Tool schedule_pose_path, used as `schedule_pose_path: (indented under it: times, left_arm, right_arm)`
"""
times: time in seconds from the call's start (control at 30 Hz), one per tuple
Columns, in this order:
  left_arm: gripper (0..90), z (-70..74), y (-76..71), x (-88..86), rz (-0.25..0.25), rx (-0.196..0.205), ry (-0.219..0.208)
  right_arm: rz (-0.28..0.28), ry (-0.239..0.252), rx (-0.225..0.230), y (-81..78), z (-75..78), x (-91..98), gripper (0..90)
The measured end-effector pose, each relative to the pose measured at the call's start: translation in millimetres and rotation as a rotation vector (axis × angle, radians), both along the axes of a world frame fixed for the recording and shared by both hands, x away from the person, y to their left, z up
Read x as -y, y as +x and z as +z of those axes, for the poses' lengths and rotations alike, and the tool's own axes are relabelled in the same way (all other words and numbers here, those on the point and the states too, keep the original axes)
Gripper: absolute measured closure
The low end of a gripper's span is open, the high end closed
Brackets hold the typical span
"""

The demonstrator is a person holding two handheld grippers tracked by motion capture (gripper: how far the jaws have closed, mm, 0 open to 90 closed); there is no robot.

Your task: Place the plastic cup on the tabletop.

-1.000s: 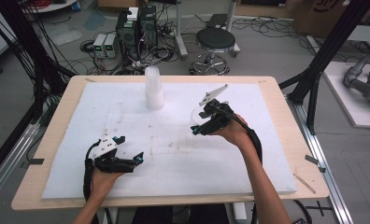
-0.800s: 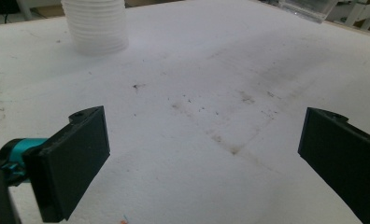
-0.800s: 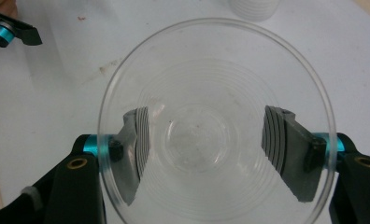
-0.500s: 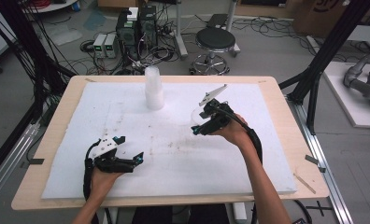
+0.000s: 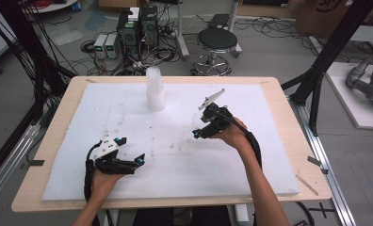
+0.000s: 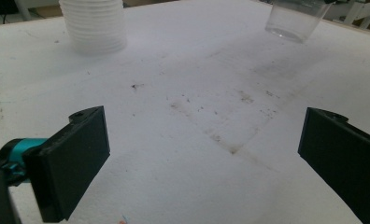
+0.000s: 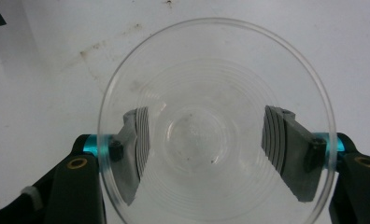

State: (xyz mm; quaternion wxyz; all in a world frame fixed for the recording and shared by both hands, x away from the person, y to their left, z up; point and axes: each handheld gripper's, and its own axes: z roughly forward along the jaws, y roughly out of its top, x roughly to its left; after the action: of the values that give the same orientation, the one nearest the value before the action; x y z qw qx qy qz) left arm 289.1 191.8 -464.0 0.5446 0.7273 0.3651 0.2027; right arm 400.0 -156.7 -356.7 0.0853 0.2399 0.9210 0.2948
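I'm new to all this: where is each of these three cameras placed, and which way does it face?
High view: sits above the person's side, looking forward and down on the white table; both forearms show, with the left tool and right tool.
Left gripper view: rides the left tool, looking along its two wide-apart black jaws across the table.
Right gripper view: rides the right tool, looking down into the clear cup clamped between its jaws.
Shared: the cup stack shows in the high and left gripper views.

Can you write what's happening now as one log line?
right gripper: shut on clear cup | left gripper: open, empty | cup stack: upright on table
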Motion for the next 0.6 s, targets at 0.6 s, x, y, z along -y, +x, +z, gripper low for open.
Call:
schedule_pose_path:
  times: [0.6]
  left_arm:
    - [2.0, 0.1, -0.2, 1.1, -0.001, 0.005, 0.011]
  right_arm:
    - [-0.014, -0.084, -0.034, 11.4, -25.6, -13.2, 32.6]
